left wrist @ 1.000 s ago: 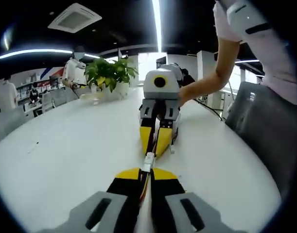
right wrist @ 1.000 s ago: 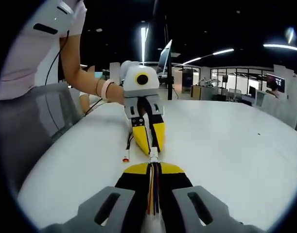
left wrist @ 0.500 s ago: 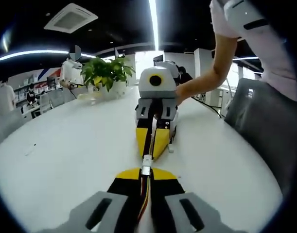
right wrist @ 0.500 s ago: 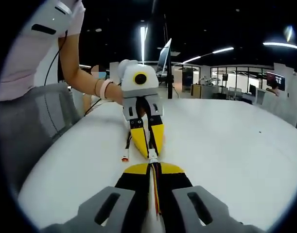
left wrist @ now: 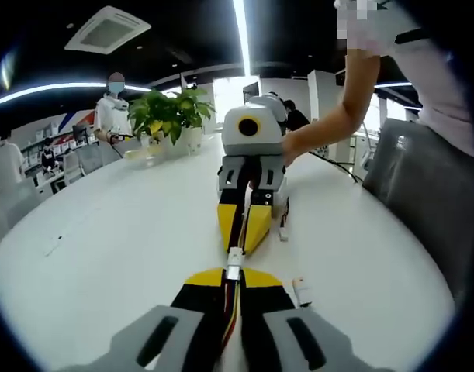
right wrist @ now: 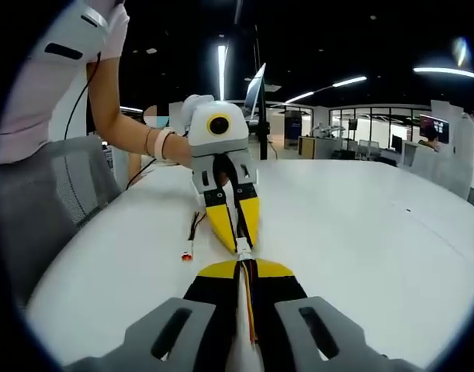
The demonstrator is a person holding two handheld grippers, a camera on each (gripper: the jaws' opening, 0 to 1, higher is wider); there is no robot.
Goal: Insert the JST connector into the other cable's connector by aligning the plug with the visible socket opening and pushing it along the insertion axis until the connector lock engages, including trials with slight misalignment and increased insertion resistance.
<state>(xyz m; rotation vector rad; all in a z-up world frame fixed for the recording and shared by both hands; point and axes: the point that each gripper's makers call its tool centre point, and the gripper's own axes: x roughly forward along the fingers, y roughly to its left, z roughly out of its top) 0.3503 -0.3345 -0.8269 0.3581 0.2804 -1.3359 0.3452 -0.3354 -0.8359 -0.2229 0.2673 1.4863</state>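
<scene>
Since a second ago you've closed the gap: your left gripper (left wrist: pixel 233 280) and right gripper (right wrist: pixel 245 271) now sit tip to tip, each clamped on its cable, the white connectors (left wrist: pixel 234 262) meeting at twelve o'clock above the white table (left wrist: pixel 120 240).

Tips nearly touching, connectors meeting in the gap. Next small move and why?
Probably a short, straight push of the two grippers toward each other along the cable line. In the left gripper view the white connector sits between the left gripper and the right gripper, both shut on their cables and roughly in line. Whether the lock has engaged is too small to tell, so push gently.
</scene>
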